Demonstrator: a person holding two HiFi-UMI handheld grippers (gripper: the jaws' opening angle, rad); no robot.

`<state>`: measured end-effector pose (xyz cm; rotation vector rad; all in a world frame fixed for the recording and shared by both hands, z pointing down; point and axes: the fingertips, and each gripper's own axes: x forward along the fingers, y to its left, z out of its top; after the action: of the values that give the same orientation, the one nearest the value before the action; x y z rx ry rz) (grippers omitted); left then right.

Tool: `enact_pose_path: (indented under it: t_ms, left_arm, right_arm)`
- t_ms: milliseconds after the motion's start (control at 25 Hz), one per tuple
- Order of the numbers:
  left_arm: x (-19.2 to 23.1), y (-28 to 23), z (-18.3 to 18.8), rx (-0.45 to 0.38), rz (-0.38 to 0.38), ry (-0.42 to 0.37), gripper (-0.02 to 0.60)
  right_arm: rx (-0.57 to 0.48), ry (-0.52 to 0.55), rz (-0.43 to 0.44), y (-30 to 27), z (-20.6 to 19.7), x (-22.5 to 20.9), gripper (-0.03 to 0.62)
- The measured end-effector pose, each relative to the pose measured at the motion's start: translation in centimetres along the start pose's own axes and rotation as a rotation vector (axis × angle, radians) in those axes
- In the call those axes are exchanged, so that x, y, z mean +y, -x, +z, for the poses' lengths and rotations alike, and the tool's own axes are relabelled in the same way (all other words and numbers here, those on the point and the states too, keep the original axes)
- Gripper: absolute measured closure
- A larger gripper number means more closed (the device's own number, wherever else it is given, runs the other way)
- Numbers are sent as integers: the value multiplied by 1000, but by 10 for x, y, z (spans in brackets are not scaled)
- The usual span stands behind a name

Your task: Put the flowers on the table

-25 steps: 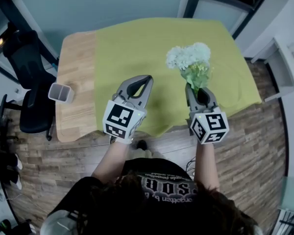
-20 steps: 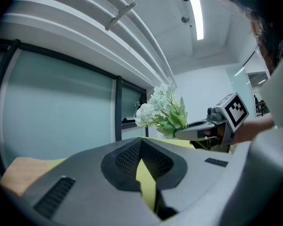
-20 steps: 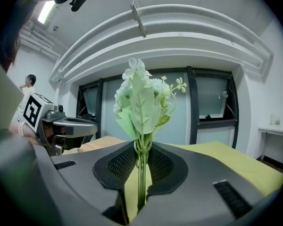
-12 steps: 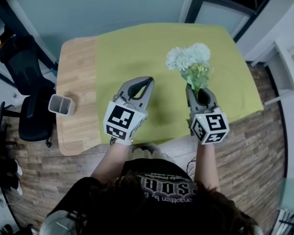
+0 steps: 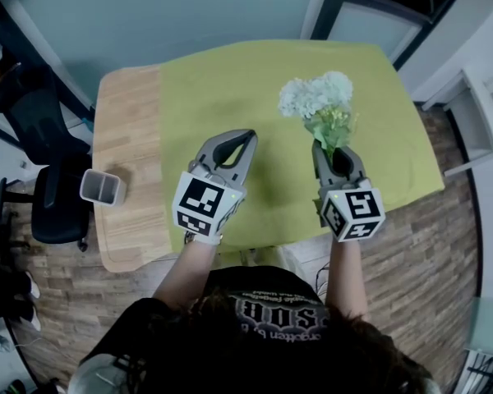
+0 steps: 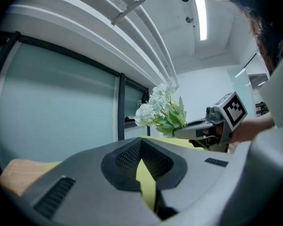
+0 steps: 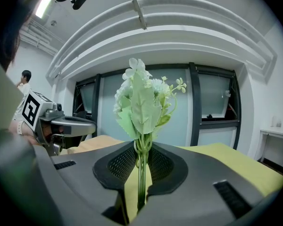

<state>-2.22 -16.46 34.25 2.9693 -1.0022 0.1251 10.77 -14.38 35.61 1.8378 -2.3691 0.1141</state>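
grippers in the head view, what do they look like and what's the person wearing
The left gripper and right gripper are grey plastic, each tapering into a narrow loop lined with black mesh-textured pads. Each has a white cube with black square markers at its rear. No cables show. The person wears a black top with pale print.

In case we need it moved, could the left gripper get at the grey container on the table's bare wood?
Probably yes: the left gripper holds nothing, and nothing stands between it and the grey container.
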Motion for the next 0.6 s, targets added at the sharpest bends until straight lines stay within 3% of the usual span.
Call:
enact_pose_path:
  t_ms: [600]
  left_arm:
    - [41, -65, -3, 23, 93, 10, 584]
  right_arm:
    - [32, 18, 87, -78, -5, -56, 523]
